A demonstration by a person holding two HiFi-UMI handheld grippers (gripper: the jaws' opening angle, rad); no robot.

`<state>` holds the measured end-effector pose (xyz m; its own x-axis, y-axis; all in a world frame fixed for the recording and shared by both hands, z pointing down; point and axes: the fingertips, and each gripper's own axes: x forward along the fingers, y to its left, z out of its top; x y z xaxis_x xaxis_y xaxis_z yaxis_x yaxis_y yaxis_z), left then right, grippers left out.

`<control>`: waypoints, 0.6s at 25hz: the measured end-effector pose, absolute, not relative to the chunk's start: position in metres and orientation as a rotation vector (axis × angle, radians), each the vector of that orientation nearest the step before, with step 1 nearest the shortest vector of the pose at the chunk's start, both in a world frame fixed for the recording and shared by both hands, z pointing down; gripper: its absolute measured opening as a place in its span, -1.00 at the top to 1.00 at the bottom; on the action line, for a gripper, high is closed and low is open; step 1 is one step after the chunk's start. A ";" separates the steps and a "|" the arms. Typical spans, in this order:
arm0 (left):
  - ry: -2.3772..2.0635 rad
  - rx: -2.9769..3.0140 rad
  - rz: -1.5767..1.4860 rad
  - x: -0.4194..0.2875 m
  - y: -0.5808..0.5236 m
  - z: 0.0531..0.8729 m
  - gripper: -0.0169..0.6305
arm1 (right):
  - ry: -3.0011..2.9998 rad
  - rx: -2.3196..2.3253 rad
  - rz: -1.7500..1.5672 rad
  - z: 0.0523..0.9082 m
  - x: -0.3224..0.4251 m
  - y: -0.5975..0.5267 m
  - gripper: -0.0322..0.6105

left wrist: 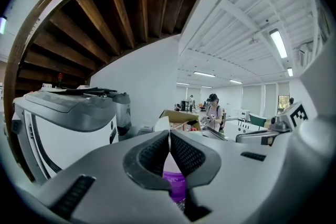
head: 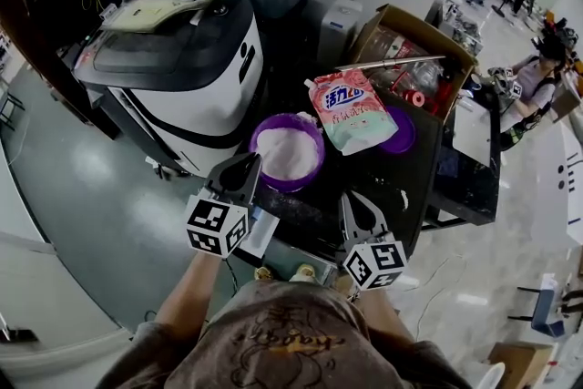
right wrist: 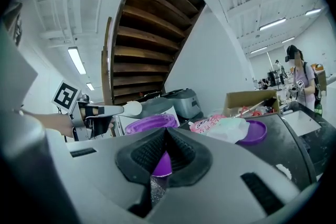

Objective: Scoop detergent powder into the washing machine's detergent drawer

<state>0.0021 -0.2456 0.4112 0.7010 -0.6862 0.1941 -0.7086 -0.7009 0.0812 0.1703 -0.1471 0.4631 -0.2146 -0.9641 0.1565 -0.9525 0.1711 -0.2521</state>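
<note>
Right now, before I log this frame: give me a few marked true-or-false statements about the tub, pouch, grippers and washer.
1. The tub holds white powder. True.
2. Both grippers have their jaws wide apart. False: the left gripper and the right gripper each show their jaws together, with nothing gripped.
3. The pouch stands upright inside the box. False: it lies flat on the table, partly over the purple lid.
4. In the head view, the washer is left of the tub. True.
</note>
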 end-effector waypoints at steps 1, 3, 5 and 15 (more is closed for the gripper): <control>-1.125 2.770 0.244 0.005 -0.248 0.411 0.87 | 2.373 -1.945 -0.458 0.462 0.171 -0.148 0.89; -1.088 2.797 0.296 0.010 -0.253 0.411 0.87 | 2.368 -1.952 -0.454 0.462 0.172 -0.147 0.89; -1.050 2.817 0.358 0.014 -0.259 0.413 0.87 | 2.359 -1.963 -0.456 0.463 0.175 -0.146 0.89; -0.821 2.888 0.881 0.031 -0.283 0.440 0.87 | 2.359 -1.963 -0.454 0.466 0.180 -0.146 0.89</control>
<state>0.0306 -0.2829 0.4402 0.7037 -0.4809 0.5231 -0.4877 -0.8622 -0.1365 0.1800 -0.1459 0.4656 -0.1989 -0.9676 0.1555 -0.9562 0.1569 -0.2472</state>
